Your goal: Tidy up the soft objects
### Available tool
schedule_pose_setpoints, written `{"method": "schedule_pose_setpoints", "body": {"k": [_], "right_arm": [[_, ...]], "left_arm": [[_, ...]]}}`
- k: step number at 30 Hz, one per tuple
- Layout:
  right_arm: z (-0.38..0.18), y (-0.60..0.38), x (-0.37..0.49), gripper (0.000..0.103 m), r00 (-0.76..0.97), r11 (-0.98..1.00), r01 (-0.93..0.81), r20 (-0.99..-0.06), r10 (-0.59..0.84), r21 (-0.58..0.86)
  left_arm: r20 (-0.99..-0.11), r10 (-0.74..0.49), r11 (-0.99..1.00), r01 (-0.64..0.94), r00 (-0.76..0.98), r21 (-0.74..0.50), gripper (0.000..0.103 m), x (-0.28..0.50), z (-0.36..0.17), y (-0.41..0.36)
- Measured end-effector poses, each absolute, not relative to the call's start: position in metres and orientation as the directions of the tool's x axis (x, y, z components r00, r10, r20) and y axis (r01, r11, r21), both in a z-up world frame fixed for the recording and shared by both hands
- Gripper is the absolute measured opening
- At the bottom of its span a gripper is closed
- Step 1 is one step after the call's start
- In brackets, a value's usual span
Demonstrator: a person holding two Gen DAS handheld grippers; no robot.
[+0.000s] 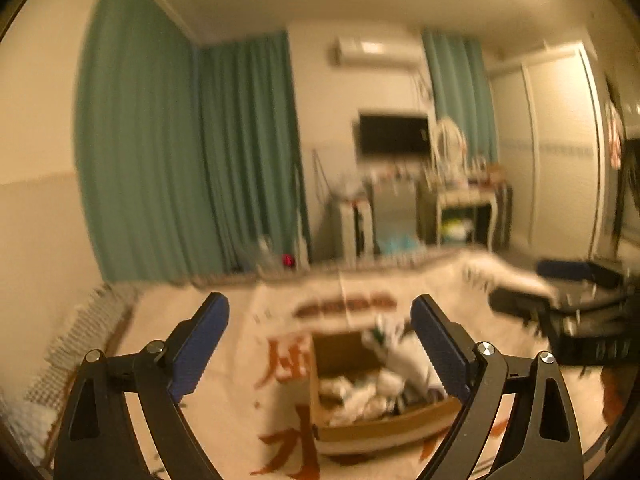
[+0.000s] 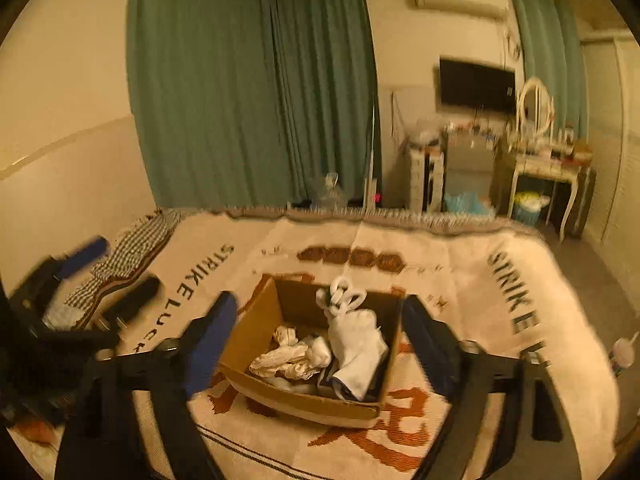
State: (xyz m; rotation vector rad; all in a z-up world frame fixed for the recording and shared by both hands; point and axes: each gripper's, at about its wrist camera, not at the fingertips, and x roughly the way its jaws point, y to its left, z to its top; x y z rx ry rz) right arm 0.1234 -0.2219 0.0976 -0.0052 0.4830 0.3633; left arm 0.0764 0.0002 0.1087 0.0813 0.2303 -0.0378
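A brown cardboard box [image 2: 298,398] sits on a cream printed blanket [image 2: 500,320] on the bed. It holds white and cream soft items, among them a white sock [image 2: 360,344] that sticks up at its right side. The box also shows in the left wrist view [image 1: 380,426], blurred. My right gripper [image 2: 316,340] is open and empty, hovering above the box. My left gripper [image 1: 320,348] is open and empty, above the box's near left side. In the right wrist view the left gripper [image 2: 108,272] shows at the far left over the blanket.
A checkered cloth [image 2: 132,252] lies at the bed's left edge. Green curtains [image 2: 248,92], a wall TV [image 2: 476,84], a dressing table [image 2: 548,168] and small cabinets [image 2: 428,176] stand beyond the bed. A small bottle [image 2: 622,354] shows at the right edge.
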Motion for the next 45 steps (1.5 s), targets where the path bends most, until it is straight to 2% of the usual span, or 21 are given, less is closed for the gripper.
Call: {"method": "schedule_pose_setpoints", "body": {"k": [2,9,15,23,45], "right_arm": [[0.111,-0.227,0.099,0.103,0.85,0.941,-0.334,-0.412,0.327,0.059],[0.138,-0.243,0.029,0.103,0.919,0.955,-0.296,-0.269,0.289,0.016],[0.103,-0.246,0.011,0.103,0.943,0.964,-0.265,-0.207,0.259,0.001],[0.053,-0.257,0.04,0.103,0.935,0.973,-0.214,-0.27,0.229,0.084],[0.045,-0.246,0.051,0.103,0.927,0.975,-0.216,-0.303,0.221,0.049]], "left_arm": [[-0.179,-0.028,0.997,0.041,0.983,0.065,0.094,0.053,0.125,0.002],[-0.101,-0.014,0.999,0.019,0.995,0.047,0.094,0.014,0.138,0.003],[-0.115,0.023,0.998,-0.016,0.993,0.061,0.094,0.017,0.096,0.0],[-0.215,-0.002,0.999,0.013,0.977,0.048,0.094,0.041,0.055,0.001],[-0.286,-0.011,0.999,0.021,0.958,0.034,0.094,0.043,0.044,0.001]]}}
